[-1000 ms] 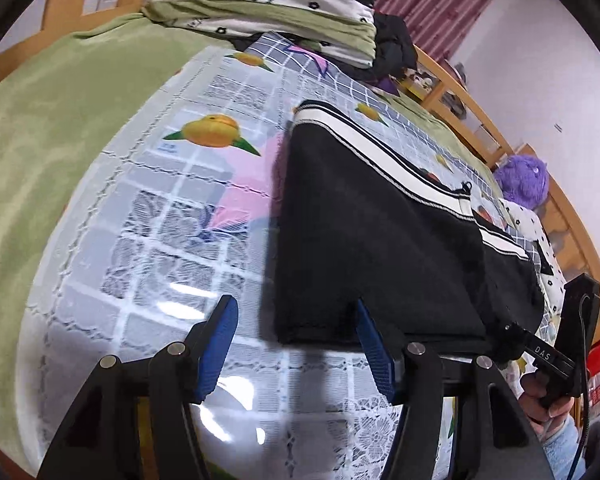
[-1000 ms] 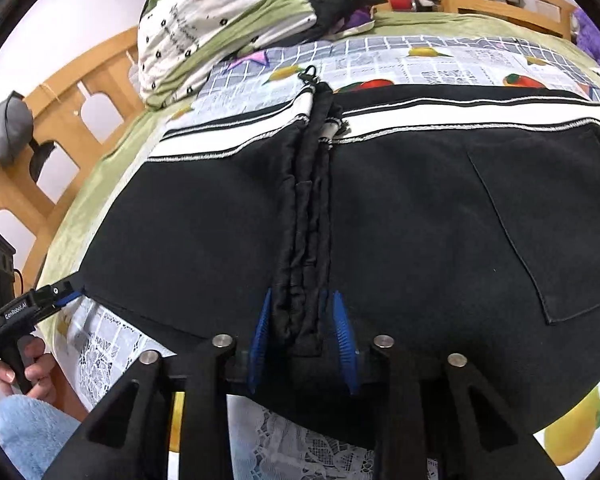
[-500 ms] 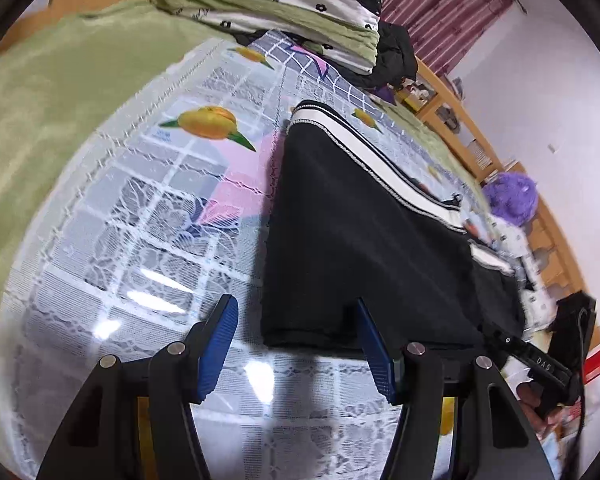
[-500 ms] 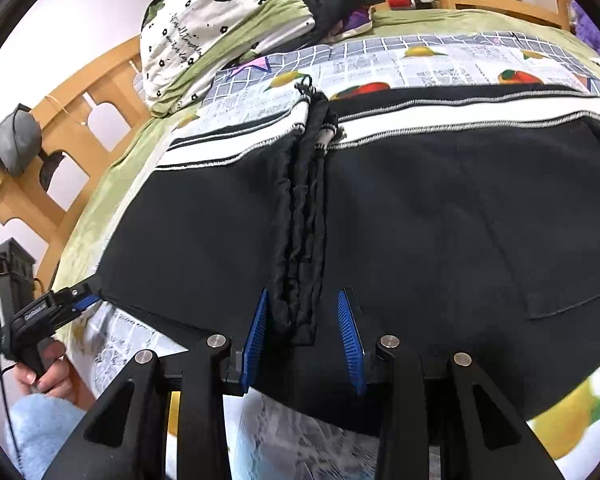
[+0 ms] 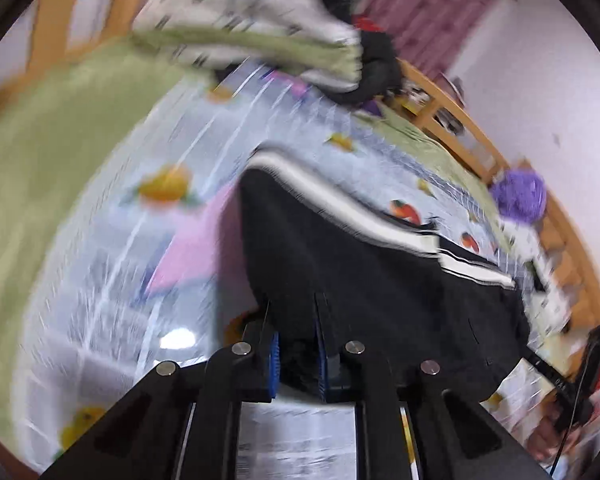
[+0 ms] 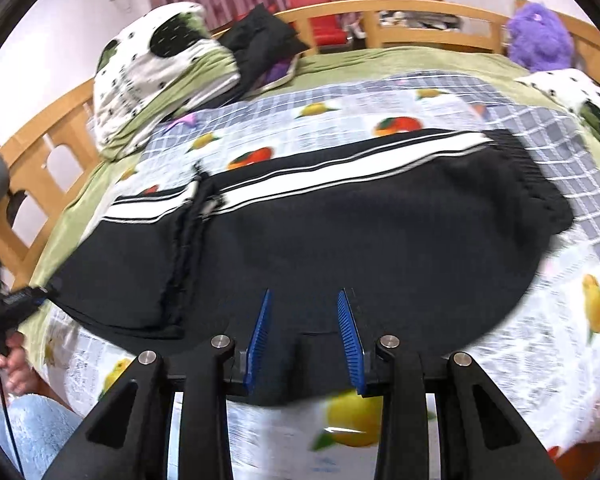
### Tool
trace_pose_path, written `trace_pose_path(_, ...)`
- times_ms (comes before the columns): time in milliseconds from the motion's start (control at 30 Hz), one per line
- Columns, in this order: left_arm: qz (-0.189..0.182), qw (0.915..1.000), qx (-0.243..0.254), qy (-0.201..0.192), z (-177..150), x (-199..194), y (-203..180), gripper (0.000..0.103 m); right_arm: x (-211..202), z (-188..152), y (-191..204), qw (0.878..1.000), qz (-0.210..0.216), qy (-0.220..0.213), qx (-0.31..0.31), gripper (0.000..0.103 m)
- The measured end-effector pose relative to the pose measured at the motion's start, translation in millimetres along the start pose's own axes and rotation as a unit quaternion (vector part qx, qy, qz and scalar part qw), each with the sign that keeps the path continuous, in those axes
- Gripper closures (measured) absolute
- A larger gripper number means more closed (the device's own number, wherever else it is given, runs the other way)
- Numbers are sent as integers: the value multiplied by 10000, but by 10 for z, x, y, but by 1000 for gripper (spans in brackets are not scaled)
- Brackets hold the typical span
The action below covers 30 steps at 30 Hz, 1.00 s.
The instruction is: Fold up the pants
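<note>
Black pants point(image 6: 340, 232) with a white side stripe lie folded lengthwise on the fruit-print cloth point(image 6: 340, 116); the cuff end overlaps at the left. In the left wrist view my left gripper point(image 5: 296, 356) is shut on the near corner of the pants point(image 5: 360, 280), black fabric pinched between the blue pads. In the right wrist view my right gripper point(image 6: 306, 336) is open, its blue pads point(image 6: 260, 332) apart over the near edge of the pants, holding nothing. The left gripper also shows at the far left of the right wrist view point(image 6: 24, 300).
A folded spotted quilt point(image 6: 160, 76) and dark clothes point(image 6: 260, 44) lie at the bed's head. A purple plush toy point(image 6: 540, 36) sits by the wooden bed rail point(image 6: 420, 8). The green bedsheet point(image 5: 52, 180) surrounds the cloth.
My left gripper closed on the pants' near corner. My right gripper let go of the bunched cuff, opened, and moved right along the near edge.
</note>
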State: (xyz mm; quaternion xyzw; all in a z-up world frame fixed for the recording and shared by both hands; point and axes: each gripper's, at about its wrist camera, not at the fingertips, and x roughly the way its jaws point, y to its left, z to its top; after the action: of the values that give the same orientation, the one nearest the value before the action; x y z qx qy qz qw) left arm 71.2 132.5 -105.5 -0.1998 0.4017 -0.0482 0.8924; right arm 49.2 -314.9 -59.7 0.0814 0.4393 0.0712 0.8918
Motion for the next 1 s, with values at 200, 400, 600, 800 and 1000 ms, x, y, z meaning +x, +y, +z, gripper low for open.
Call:
trace_pose_path(200,257,9829,1820,90,199,-93,-1579,90,-167,7,-527,9979,-376,36,517,69)
trace_pose_path(400,15,9683,2427,588,-177,328,-2473,90,-421,30,-991,9951,-399,-213,880,64)
trace_pose_path(600,-128,9625,2429,1205,-828,850,-2591,91,-388,-18,-1188,9929,-365,-110,1129,64)
trace_pose_path(800,-508,9683,2234,998,-807,440,-2355,64,-232,72,-856,9957,255,-38,886,64)
trace_pose_path(1000,138,9809,1910,350,-556,74,-1715,44,154,123,-315,9919,1025,325,683,60)
